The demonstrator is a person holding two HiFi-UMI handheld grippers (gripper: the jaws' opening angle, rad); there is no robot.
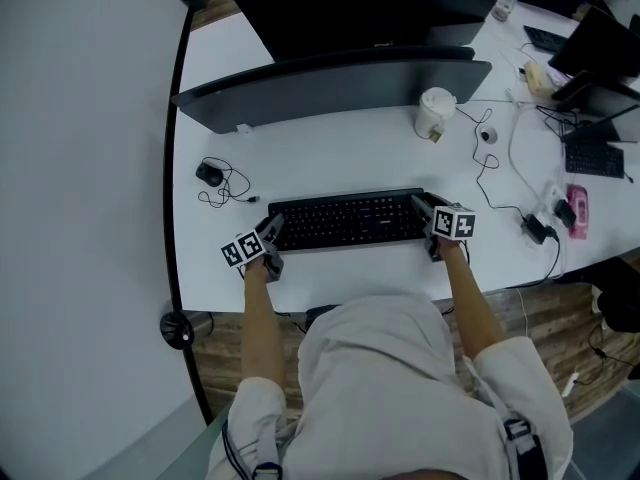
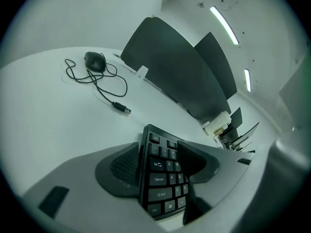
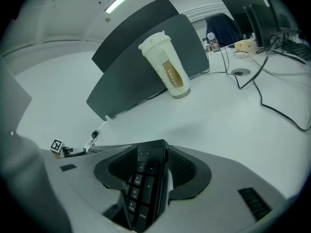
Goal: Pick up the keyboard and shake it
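Jaws of the left gripper [image 2: 160, 166] stood wide apart around the left end of the keyboard [image 1: 345, 220], one pad along its edge and the other over the letter keys, neither clamped on it. The right gripper [image 3: 148, 171] straddled the keyboard's right end the same way, its jaws spread either side of the number pad and holding nothing tight. The black keyboard lay flat on the white desk [image 1: 330, 153], lengthwise between the two grippers, directly ahead of the person. Behind the keyboard stood a wide dark monitor [image 1: 330, 88]. Behind the keyboard's right end, just in front of the monitor, a pale coffee cup [image 3: 165, 64] stood upright. Beyond the keyboard's left end lay a black mouse [image 2: 95, 61] with its cable looped loosely beside it.
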